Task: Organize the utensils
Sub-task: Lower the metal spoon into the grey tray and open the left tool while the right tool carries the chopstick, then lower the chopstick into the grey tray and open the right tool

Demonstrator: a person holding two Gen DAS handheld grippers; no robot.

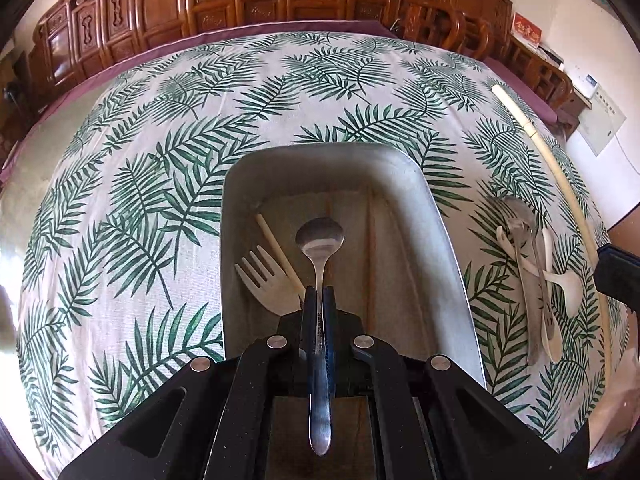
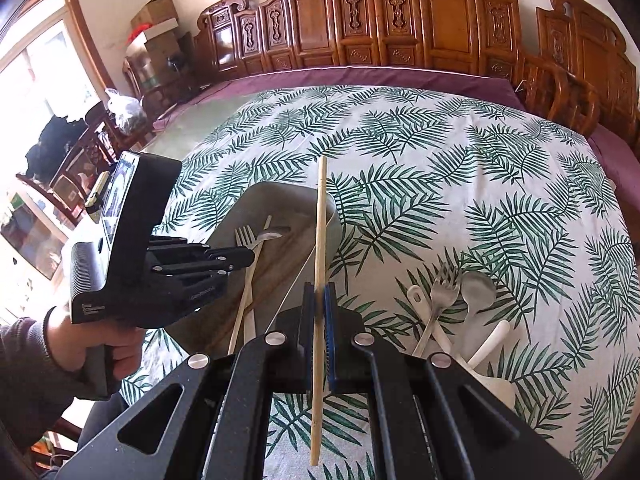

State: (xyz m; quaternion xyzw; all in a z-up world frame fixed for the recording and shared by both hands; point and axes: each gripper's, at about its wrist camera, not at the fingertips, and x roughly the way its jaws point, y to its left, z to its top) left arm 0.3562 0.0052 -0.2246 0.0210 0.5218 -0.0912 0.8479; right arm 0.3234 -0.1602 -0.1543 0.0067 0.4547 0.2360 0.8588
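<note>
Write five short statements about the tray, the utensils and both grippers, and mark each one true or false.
1. The left gripper is shut on a shiny metal spoon. True.
2. The right gripper is empty. False: it clamps a pale wooden chopstick.
3. A cream plastic fork lies inside the grey metal tray. True.
4. The tray sits on bare wood. False: it rests on a palm-leaf tablecloth.
5. Loose cutlery lies on the cloth outside the tray. True.

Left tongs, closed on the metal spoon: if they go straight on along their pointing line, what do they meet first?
Probably the floor of the metal tray: the left tongs point down into it, the metal spoon leading. The white plastic fork and chopstick lie just left. Depth is unclear.
</note>
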